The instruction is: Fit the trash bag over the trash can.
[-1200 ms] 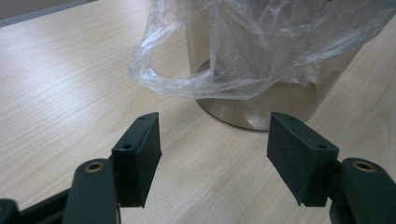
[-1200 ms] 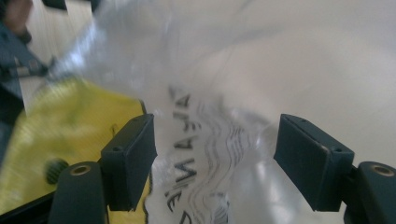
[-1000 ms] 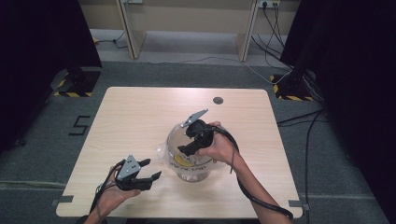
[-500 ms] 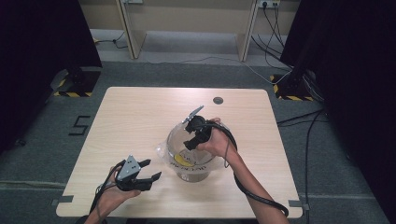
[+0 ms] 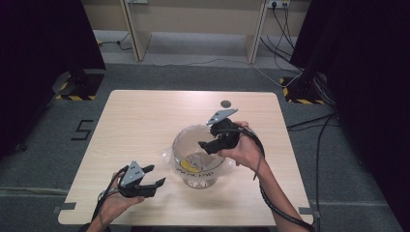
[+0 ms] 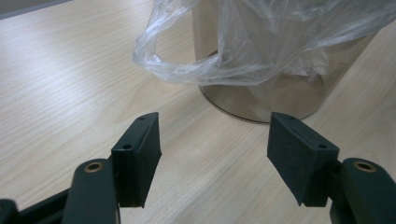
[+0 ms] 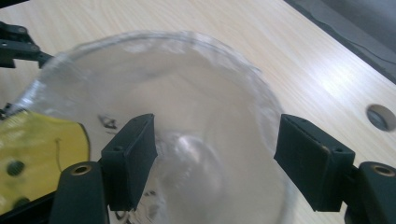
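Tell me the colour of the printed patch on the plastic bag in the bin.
Yellow with black marks, on the clear plastic bag; clearest in the right gripper view.

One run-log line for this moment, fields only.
scene: bag-lined bin on table | left gripper: open, beside bin, holds nothing | right gripper: open over bin mouth, holds nothing

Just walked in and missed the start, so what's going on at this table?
A person is working with a hand-held gripper in each hand on a small round bin lined with a clear plastic bag on the wooden table. The right gripper hangs over the bin's mouth, fingers apart, with nothing between them. The left gripper sits low beside the bin, also open and empty, pointing at the bag's loose edge draped over the side. Something yellow lies inside the bag.
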Tool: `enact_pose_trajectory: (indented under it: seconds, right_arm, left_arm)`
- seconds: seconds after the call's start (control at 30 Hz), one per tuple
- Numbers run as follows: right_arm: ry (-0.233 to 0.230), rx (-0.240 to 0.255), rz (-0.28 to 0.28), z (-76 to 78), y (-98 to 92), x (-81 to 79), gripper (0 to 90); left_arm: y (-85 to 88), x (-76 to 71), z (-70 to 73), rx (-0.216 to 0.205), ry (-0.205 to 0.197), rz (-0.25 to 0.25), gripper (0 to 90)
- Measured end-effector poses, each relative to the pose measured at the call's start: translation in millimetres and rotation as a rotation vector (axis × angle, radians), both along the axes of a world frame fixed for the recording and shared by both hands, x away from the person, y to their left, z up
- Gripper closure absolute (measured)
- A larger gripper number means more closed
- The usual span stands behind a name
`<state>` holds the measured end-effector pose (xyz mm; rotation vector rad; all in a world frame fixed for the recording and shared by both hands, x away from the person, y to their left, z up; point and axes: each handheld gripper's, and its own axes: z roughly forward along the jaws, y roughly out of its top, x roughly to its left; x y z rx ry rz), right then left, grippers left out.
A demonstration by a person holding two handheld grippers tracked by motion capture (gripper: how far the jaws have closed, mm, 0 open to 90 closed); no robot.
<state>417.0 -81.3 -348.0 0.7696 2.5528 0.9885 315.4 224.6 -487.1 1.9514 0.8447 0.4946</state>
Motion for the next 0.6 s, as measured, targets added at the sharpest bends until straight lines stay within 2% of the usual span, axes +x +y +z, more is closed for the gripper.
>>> enact_pose_trajectory:
  seconds: [0.07, 0.23, 0.33, 0.47, 0.53, 0.57, 0.6]
  right_arm:
    - [0.0, 0.01, -0.029, -1.9, -11.3, 0.6, 29.1]
    - [-0.003, -0.002, -0.081, -8.0, -27.4, 0.7, 29.1]
    - [-0.005, -0.008, -0.081, -10.7, -32.0, -3.1, 29.1]
    - [-0.029, -0.08, -0.115, -14.1, -32.5, -9.8, 29.0]
    - [-0.029, -0.1, -0.126, -15.7, -32.5, -10.6, 28.0]
    - [0.005, -0.126, -0.122, -20.2, -32.0, -11.3, 27.2]
    - [0.005, -0.126, -0.122, -20.2, -32.0, -11.3, 27.2]
  left_arm:
    - [1.3, -0.1, -0.4, 0.0, 0.003, 0.002, 34.2]
    - [5.0, -0.1, -2.9, 0.006, 0.014, 0.012, 34.1]
    - [5.6, -0.3, -3.4, 0.006, 0.015, 0.013, 34.1]
    - [4.8, -0.8, -2.5, 0.005, 0.012, 0.011, 34.1]
    - [4.8, -0.9, -2.5, 0.005, 0.013, 0.011, 34.1]
    - [4.7, -0.8, -2.7, 0.005, 0.014, 0.011, 34.1]
    - [4.8, -0.7, -2.9, 0.006, 0.014, 0.011, 34.1]
